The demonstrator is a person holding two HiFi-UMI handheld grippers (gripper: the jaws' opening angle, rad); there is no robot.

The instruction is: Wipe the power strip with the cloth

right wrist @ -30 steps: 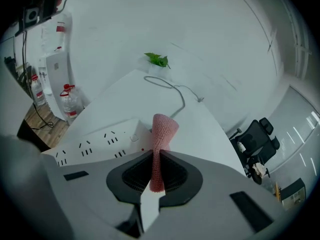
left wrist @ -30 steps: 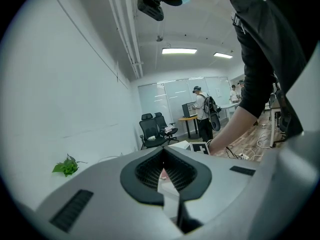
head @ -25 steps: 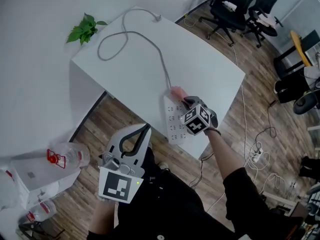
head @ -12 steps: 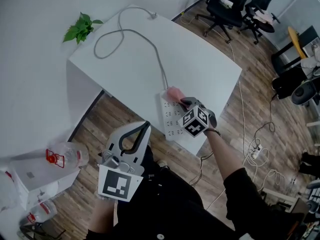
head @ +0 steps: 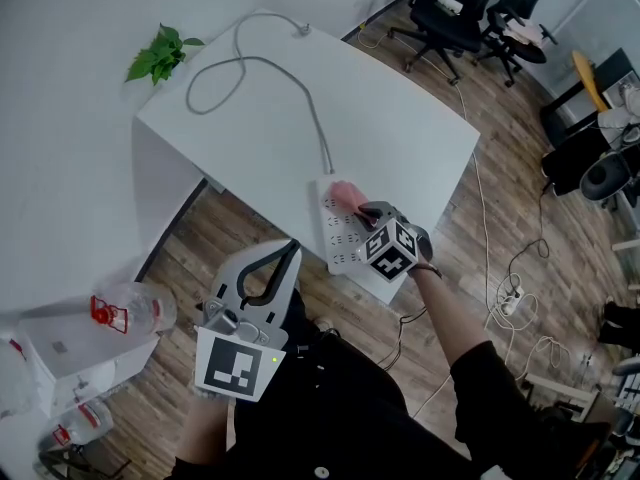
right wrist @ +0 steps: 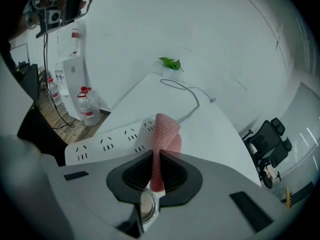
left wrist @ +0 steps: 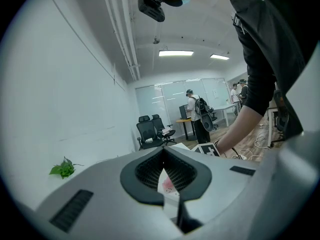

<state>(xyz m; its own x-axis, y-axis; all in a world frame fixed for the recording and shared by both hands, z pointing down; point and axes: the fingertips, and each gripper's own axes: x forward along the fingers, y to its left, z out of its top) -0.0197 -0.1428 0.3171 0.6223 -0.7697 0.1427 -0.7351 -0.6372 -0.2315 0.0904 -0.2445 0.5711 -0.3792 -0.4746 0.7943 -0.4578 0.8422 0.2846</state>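
A white power strip [head: 340, 238] lies at the near edge of the white table [head: 400, 118], with its grey cable [head: 318, 118] looping off to the far side. My right gripper [head: 364, 209] is shut on a pink cloth [head: 346, 195], which rests on the strip's far end. In the right gripper view the cloth [right wrist: 167, 131] stands up between the jaws of my right gripper [right wrist: 154, 155], over the strip [right wrist: 107, 143]. My left gripper [head: 293, 252] hangs below the table edge, off the strip, shut on nothing; it shows the same in its own view [left wrist: 163, 152].
A green plant [head: 160, 56] sits past the table's far left corner. Water bottles [head: 135, 308] and a white box stand on the wooden floor at left. Office chairs [head: 450, 8] are at the back right. Cables and another strip [head: 515, 303] lie on the floor at right.
My right gripper has slid the pink cloth a little along the strip's far end, toward me. The left gripper has stayed where it was.
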